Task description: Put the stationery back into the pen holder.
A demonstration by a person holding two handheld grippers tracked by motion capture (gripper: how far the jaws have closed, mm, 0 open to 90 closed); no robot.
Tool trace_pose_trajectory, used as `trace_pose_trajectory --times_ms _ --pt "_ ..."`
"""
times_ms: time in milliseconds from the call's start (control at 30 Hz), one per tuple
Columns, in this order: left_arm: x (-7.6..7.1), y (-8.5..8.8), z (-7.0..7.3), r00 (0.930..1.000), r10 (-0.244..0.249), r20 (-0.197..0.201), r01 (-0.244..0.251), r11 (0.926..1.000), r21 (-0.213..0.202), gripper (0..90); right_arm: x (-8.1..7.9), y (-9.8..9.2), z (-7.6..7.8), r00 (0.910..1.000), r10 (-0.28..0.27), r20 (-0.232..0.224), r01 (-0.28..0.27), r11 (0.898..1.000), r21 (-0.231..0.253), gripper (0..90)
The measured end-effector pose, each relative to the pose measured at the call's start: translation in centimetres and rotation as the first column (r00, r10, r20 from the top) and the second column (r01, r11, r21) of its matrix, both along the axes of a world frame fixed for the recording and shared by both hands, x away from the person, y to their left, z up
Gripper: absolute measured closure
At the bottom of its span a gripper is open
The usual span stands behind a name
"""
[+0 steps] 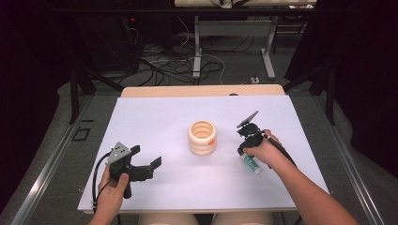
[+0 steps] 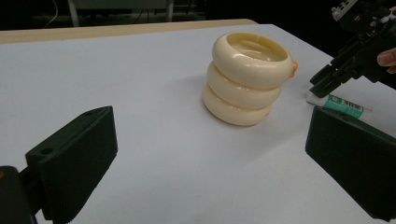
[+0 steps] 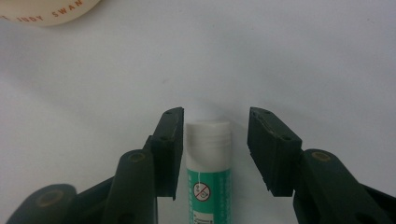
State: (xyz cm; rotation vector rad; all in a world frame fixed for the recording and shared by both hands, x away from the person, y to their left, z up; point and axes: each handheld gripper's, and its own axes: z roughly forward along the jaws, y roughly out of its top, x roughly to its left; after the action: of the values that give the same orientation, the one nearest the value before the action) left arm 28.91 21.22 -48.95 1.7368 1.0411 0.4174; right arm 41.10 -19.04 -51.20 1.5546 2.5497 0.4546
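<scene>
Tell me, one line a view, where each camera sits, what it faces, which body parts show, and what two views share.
High view: above the person's side, facing forward and down on the white table; both forearms, left gripper, right gripper.
Left gripper view: rides the left gripper, facing the cream ringed holder.
Right gripper view: rides the right gripper, looking down on the green-and-white tube between open jaws.
Shared: both gripper views show holder and tube.

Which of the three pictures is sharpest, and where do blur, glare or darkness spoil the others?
Right gripper view: sharpest on the green-and-white glue tube. Left gripper view: near black jaws soft, glossy highlights on the cream ringed plastic holder. High view: white table evenly lit, surroundings dark.
</scene>
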Motion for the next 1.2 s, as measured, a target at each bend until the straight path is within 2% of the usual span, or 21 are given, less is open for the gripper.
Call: trace_pose_trajectory --times_ms 67,100,133,200,300,633,700,733,767,800,833,867,900,1033,1200 --pt "0.0 0.0 0.0 1.0 -0.001 0.001 0.001 1.0 0.0 2.1 0.0 0.0 -0.1 1.0 0.005 -0.004 -0.005 1.0 0.008 56.9" --pt "0.0 0.0 0.0 1.0 0.0 0.001 0.0 1.0 0.0 2.1 0.1 0.1 0.0 0.9996 0.008 -0.026 -0.009 1.0 -0.014 57.1" --pt "0.0 0.0 0.0 1.0 0.002 -0.002 -0.002 1.0 -0.005 2.1 0.1 0.1 0.0 0.9995 0.011 -0.03 -0.012 1.0 -0.014 57.5" --pt "0.0 0.0 0.0 1.0 0.002 -0.003 -0.002 1.0 -0.005 2.1 0.1 0.2 -0.2 0.9994 -0.005 -0.036 0.004 1.0 -0.013 58.5" --pt "0.0 0.0 0.0 1.0 0.002 -0.002 -0.002 1.0 -0.003 2.1 0.1 0.3 -0.5 0.9993 -0.01 -0.036 0.01 1.0 -0.002 59.7" --pt "0.0 0.1 0.0 1.0 0.006 -0.008 -0.006 1.0 -0.005 2.1 0.2 0.5 -0.9 0.998 -0.018 -0.06 0.017 1.0 -0.018 62.5" --pt "0.0 0.1 0.0 0.9999 0.006 -0.009 -0.006 1.0 -0.004 2.1 0.2 0.5 -1.1 0.9985 -0.017 -0.051 0.016 1.0 -0.021 62.7" --pt "0.0 0.1 0.0 0.9999 0.006 -0.008 -0.006 1.0 -0.004 2.1 0.3 0.5 -1.1 0.9983 -0.016 -0.056 0.014 1.0 -0.025 62.6" --pt "0.0 0.1 0.0 1.0 0.006 -0.007 -0.006 1.0 -0.004 2.1 0.3 0.5 -0.9 0.9965 -0.008 -0.083 0.005 0.999 -0.032 62.6" --pt "0.0 0.1 0.0 1.0 0.007 -0.006 -0.007 1.0 -0.004 2.1 0.3 0.5 -1.1 0.9984 -0.013 -0.056 0.012 0.999 -0.033 62.7" --pt "0.0 0.1 0.0 1.0 0.007 -0.006 -0.007 1.0 -0.004 2.1 0.3 0.6 -1.0 0.9968 -0.017 -0.078 0.014 0.999 -0.034 62.8" --pt "0.0 0.1 0.0 1.0 0.007 -0.006 -0.007 1.0 -0.005 2.1 0.3 0.6 -1.3 0.9982 -0.021 -0.057 0.02 1.0 -0.019 63.2" --pt "0.0 0.1 0.0 1.0 0.007 -0.006 -0.007 1.0 -0.005 2.1 0.3 0.6 -1.1 0.9968 -0.018 -0.077 0.016 0.999 -0.027 63.6" --pt "0.0 0.1 0.0 0.9999 0.007 -0.007 -0.007 1.0 -0.004 2.1 0.3 0.7 -1.3 0.9974 -0.031 -0.064 0.03 0.999 -0.03 64.2" --pt "0.0 0.1 0.0 1.0 0.006 -0.006 -0.006 1.0 -0.002 2.1 0.4 0.5 -1.2 0.9968 -0.031 -0.073 0.029 0.999 -0.035 64.7"
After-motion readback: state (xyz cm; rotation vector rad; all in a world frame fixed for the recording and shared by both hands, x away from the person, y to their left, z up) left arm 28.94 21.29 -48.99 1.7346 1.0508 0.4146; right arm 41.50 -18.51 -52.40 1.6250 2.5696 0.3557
